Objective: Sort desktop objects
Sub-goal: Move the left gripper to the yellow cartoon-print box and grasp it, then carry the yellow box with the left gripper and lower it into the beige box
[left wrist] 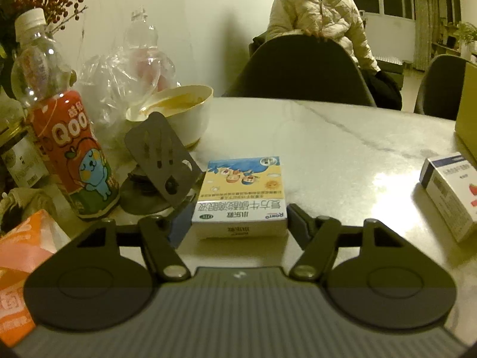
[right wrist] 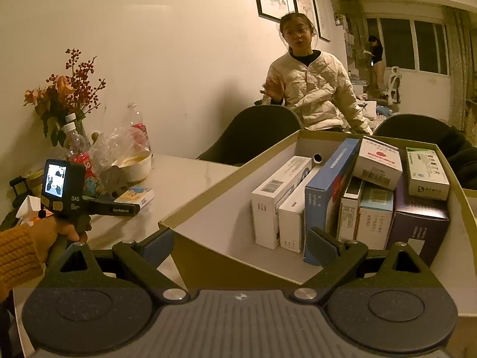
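A flat eye-drop box (left wrist: 242, 195) with a blue and yellow cartoon print lies on the marble table (left wrist: 342, 137). My left gripper (left wrist: 238, 223) has a finger on each side of its near end; whether the pads touch it I cannot tell. The same box (right wrist: 135, 196) and the left gripper (right wrist: 119, 207) show in the right wrist view. My right gripper (right wrist: 241, 246) is open and empty, hovering over the near edge of a cardboard box (right wrist: 208, 205) holding several medicine boxes (right wrist: 351, 197).
A Qoo bottle (left wrist: 71, 152), a grey phone stand (left wrist: 162, 158), a white bowl (left wrist: 182, 113), plastic bags and an orange packet (left wrist: 18, 268) crowd the table's left. A white medicine box (left wrist: 450, 191) lies at right. A person (right wrist: 310, 89) sits behind dark chairs (left wrist: 301, 71).
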Motion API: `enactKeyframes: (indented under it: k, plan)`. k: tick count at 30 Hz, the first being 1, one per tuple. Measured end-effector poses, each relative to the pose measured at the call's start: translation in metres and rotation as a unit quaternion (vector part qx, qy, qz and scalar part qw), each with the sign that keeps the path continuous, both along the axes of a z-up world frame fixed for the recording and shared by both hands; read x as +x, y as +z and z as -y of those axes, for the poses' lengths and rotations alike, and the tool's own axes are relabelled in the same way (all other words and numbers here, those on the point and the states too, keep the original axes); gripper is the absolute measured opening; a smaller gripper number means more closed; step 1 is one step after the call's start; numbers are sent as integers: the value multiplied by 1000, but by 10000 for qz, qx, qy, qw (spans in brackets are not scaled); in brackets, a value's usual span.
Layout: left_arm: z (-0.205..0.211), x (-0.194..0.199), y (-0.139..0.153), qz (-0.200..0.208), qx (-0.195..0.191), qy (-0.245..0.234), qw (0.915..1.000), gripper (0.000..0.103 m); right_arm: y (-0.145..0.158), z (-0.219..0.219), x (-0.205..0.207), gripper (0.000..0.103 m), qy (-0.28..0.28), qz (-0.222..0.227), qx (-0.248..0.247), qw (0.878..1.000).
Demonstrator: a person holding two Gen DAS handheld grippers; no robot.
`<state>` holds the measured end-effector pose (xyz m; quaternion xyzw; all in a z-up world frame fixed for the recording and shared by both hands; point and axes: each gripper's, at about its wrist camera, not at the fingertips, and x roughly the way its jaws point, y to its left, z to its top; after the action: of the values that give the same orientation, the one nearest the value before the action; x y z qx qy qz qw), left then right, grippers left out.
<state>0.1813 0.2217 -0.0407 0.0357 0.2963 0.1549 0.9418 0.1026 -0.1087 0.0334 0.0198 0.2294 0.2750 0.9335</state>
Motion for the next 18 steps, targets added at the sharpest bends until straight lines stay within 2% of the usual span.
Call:
enactKeyframes:
  k: [11, 18]
  plan:
    - [38, -26, 23, 384, 223, -477, 9979, 66, 0, 2, 3, 96, 8, -5, 35, 10000]
    - [81, -30, 54, 693, 106, -939, 9931, 66, 5, 11, 2, 96, -93, 103, 187, 9997]
